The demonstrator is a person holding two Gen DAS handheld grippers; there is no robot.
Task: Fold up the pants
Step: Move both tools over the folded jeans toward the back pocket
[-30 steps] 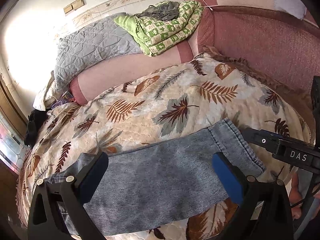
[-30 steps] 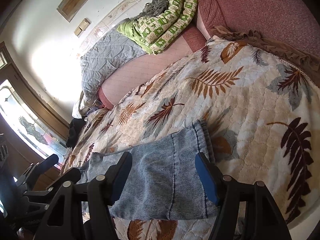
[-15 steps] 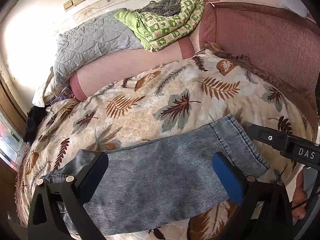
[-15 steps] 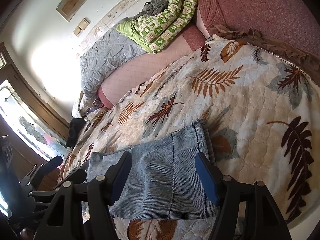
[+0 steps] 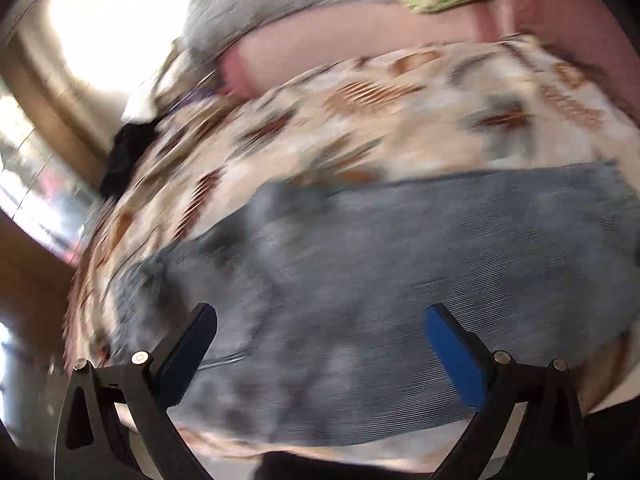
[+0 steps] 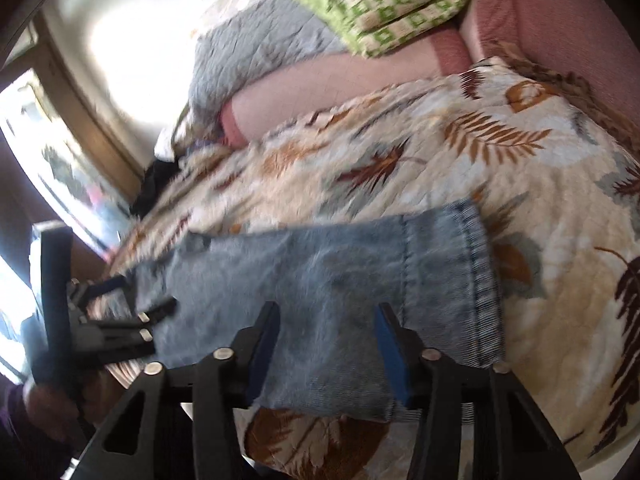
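Light blue jeans [image 6: 320,272] lie folded lengthwise across the near edge of the bed, hem [image 6: 480,280] to the right. My right gripper [image 6: 326,316] hovers low over the leg near the hem. Its jaws are closing, with denim under and between the blue pads, but no pinch shows. In the blurred left wrist view, the left gripper [image 5: 320,312] stands wide open over the jeans [image 5: 380,272] toward the waist end. The right wrist view shows that same left gripper [image 6: 120,312] at the left end of the jeans, held by a hand [image 6: 44,404].
A leaf-print bedspread [image 6: 440,168] covers the bed. At the back lie a pink bolster [image 6: 320,96], a grey quilt [image 6: 264,52] and a green checked blanket [image 6: 400,4]. A red padded headboard [image 6: 560,20] rises on the right. Dark cloth [image 6: 154,188] sits by the window side.
Both grippers have dropped closer to the jeans. The left one swung toward the waist end, leaving its view blurred. The right jaws have narrowed.
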